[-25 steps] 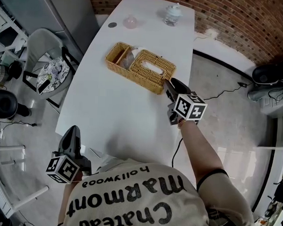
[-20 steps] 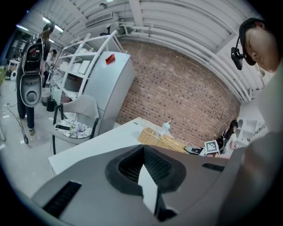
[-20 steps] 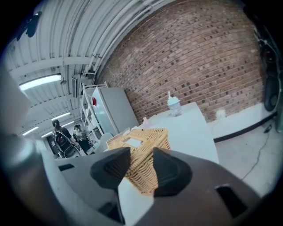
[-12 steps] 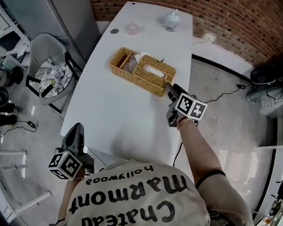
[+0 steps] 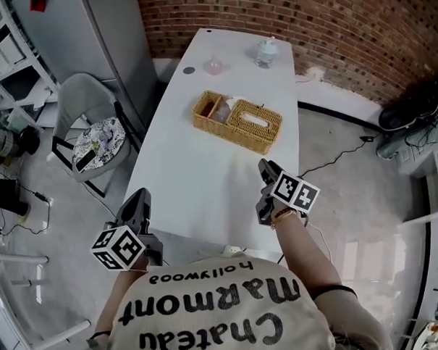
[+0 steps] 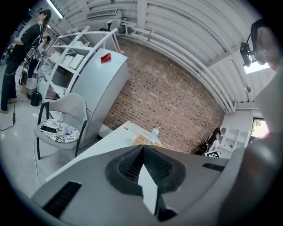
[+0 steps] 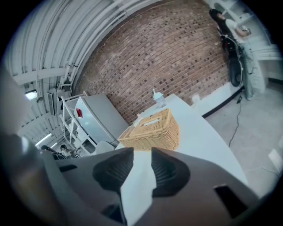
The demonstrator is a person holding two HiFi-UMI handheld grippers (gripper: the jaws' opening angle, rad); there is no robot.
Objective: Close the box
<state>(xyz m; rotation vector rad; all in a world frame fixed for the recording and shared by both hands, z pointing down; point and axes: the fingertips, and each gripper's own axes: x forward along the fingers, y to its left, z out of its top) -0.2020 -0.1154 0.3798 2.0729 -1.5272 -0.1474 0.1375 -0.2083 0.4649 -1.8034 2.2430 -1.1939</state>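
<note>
The wicker box (image 5: pixel 238 121) lies across the middle of the white table (image 5: pixel 197 184). A lid with an oval slot lies flat over its right part, and its left compartments stand uncovered. The right gripper view shows the box (image 7: pixel 152 130) ahead, a good way off. My right gripper (image 5: pixel 263 166) hovers over the table's near right edge, pointing at the box. It is open; its jaws have just been closing, with nothing between them (image 7: pixel 141 154). My left gripper (image 5: pixel 141 197) hangs off the table's near left corner, with its jaws (image 6: pixel 142 152) shut and empty.
A lidded clear cup (image 5: pixel 266 51) and a small pink object (image 5: pixel 213 65) stand at the table's far end. A grey chair (image 5: pixel 90 132) and a fridge (image 5: pixel 80 27) are to the left. A cable (image 5: pixel 336 150) runs over the floor on the right.
My right gripper has drawn back from the box's near corner toward the table's near edge. The left gripper has come up slightly. The head view has pulled back, so the box looks smaller.
</note>
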